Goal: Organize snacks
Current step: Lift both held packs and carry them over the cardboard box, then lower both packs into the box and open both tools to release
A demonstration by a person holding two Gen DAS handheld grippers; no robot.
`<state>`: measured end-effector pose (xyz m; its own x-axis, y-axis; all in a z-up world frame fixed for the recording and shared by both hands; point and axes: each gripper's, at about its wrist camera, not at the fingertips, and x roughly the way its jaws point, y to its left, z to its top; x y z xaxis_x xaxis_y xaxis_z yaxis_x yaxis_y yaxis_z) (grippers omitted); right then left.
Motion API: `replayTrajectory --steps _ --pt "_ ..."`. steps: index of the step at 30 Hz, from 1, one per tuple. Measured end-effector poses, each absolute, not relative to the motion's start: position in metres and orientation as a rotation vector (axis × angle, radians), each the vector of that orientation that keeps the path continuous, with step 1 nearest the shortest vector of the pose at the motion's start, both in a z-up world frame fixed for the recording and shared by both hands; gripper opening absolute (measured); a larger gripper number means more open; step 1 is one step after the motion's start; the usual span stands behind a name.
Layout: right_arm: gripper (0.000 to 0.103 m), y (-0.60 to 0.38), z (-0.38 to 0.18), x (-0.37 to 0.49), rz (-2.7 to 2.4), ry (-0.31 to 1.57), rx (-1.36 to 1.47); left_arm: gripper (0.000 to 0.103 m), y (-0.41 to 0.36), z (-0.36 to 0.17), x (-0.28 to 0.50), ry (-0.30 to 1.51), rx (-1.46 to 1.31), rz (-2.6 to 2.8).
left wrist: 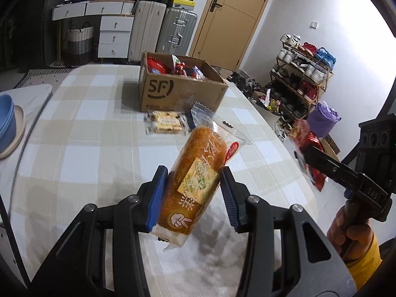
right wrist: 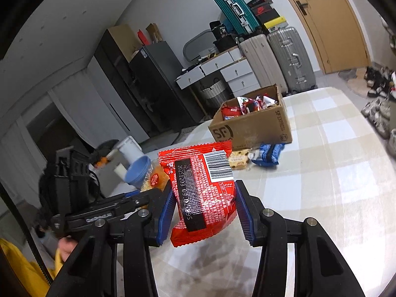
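The left gripper (left wrist: 193,195) is clamping an orange bread pack (left wrist: 195,173) at mid-body above the counter (left wrist: 81,133), fingers (left wrist: 154,198) closed on it; the right gripper (right wrist: 204,210) is pinching a red snack pouch (right wrist: 203,190) likewise. Both are looking light, soft and crinkly, probably slippery, so gripping the filled middle is suiting them while heading for the cardboard box (left wrist: 178,94)

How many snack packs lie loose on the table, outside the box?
2: a pale biscuit pack and, beside it, a blue pack, both on the table in front of the cardboard box. The box may hide others.
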<state>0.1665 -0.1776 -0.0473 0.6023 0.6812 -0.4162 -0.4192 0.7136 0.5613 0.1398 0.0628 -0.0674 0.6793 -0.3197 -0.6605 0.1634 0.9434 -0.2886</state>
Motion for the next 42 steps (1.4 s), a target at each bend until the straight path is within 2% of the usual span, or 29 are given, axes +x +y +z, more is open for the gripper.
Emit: replayTrajectory --steps 11,18,28,33,42 --pt "0.047 -0.184 0.03 0.253 0.704 0.597 0.443 0.04 0.075 -0.007 0.221 0.69 -0.209 -0.247" --pt "0.047 -0.172 0.053 0.324 0.711 0.605 0.396 0.041 0.062 0.033 0.287 0.663 -0.142 -0.256" --pt "0.047 -0.143 0.032 0.438 0.666 0.7 0.348 0.041 0.069 0.059 0.396 0.641 -0.132 -0.169" --pt "0.047 -0.126 -0.008 0.474 0.645 0.824 0.305 0.041 0.066 0.046 0.446 0.663 -0.133 -0.166" --pt "0.047 -0.125 -0.041 0.491 0.644 0.815 0.269 0.041 0.056 -0.003 0.511 0.724 -0.128 -0.173"
